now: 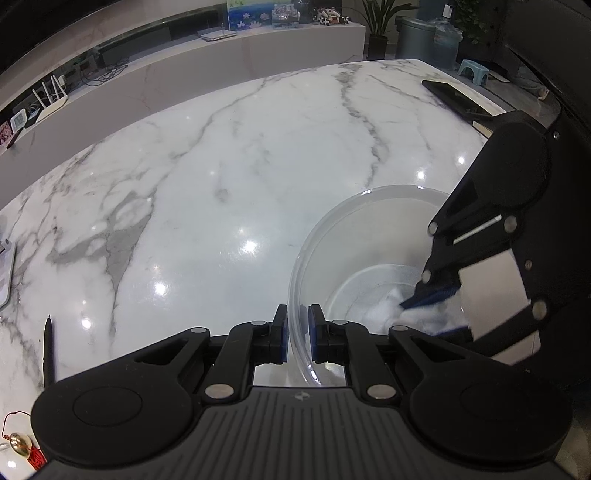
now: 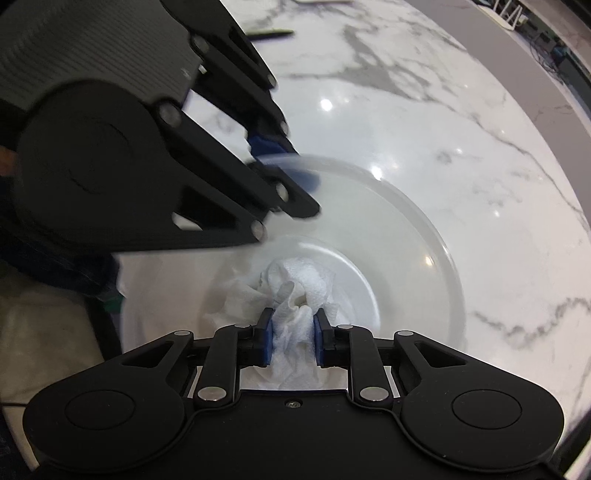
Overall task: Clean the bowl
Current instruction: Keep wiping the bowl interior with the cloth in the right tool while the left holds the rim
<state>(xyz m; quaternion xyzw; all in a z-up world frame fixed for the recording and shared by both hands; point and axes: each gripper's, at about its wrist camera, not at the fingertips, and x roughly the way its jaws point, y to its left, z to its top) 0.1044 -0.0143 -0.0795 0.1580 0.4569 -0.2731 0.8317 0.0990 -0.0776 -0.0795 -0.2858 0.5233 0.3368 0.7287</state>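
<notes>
Marble tabletop (image 1: pixel 221 177), white with grey veins, glossy, ceiling lights reflected; carries clear plastic bowl (image 1: pixel 332 236) near front edge. Left gripper (image 1: pixel 297 334) fingers pinch bowl wall, one inside, one outside: likely bracing bowl so it won't slide while wiped. Right gripper (image 2: pixel 293 338) points steeply down into bowl, fingers clamped on crumpled white paper towel (image 2: pixel 295 284), pressed on bowl bottom for scrubbing. Black phone (image 1: pixel 456 96) at far corner, pen (image 1: pixel 48 350) at left. Room: long white ledge behind, potted plant (image 1: pixel 378 22), router (image 1: pixel 51 98).
</notes>
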